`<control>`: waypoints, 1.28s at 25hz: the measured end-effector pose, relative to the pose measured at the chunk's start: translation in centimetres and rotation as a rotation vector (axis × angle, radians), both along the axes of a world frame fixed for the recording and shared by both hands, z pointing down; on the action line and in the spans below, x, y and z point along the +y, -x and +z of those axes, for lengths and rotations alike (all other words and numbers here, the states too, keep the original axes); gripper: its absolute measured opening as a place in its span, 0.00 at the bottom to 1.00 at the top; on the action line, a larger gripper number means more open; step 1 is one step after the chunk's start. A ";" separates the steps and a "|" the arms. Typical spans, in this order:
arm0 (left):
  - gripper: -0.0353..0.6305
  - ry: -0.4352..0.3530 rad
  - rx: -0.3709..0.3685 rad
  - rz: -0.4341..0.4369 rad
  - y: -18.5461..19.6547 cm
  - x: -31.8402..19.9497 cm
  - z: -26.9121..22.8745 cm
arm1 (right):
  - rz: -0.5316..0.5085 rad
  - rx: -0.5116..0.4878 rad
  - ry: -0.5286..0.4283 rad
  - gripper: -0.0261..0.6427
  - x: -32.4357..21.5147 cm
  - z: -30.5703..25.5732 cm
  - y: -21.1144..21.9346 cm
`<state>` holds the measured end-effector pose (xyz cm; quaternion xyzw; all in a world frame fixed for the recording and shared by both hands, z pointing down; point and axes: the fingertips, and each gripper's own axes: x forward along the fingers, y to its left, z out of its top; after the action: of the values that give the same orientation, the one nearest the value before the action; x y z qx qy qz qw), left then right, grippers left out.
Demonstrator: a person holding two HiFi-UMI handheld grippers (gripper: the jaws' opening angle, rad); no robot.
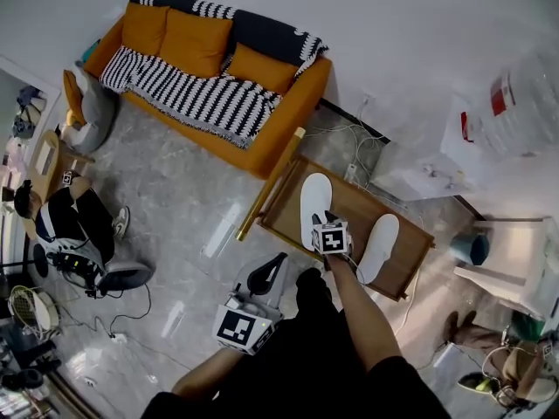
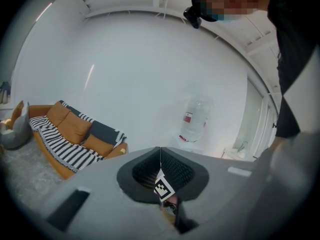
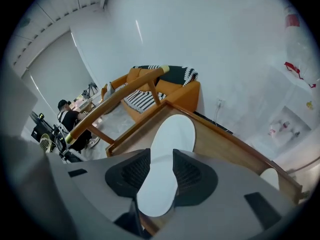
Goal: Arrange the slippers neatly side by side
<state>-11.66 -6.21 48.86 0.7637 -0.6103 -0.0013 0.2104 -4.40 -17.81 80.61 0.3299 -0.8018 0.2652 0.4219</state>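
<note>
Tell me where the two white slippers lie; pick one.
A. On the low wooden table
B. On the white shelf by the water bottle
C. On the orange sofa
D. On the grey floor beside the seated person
A: the white slippers both lie flat on the brown top of the low wooden table, inside its raised rim.

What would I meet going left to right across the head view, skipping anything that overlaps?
seated person → left gripper → first white slipper → second white slipper → water bottle. The sofa and the right gripper are left out because they overlap others.
</note>
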 end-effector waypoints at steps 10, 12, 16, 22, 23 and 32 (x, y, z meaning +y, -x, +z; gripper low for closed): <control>0.08 0.053 0.000 -0.007 0.4 -0.1 1.3 | 0.006 0.070 0.048 0.26 -1.1 3.5 -0.1; 0.08 0.040 0.000 -0.021 0.7 -0.3 1.3 | 0.010 0.071 0.048 0.26 -1.3 3.8 0.0; 0.08 0.061 -0.002 -0.019 1.0 -0.3 1.4 | 0.025 0.077 0.052 0.13 -1.5 3.7 0.1; 0.08 0.075 0.006 -0.035 1.4 -0.1 1.7 | 0.057 0.050 0.060 0.08 -1.2 3.3 0.2; 0.08 0.070 0.004 -0.032 1.4 -0.1 1.7 | 0.066 0.042 0.058 0.08 -1.2 3.0 0.1; 0.08 0.007 0.011 0.022 0.8 -0.2 0.6 | 0.183 -0.024 0.037 0.08 -0.7 0.3 -2.0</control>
<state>-12.43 -6.40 49.42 0.7695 -0.6008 -0.0009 0.2164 -2.37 -18.47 80.95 0.3906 -0.7682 0.3216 0.3922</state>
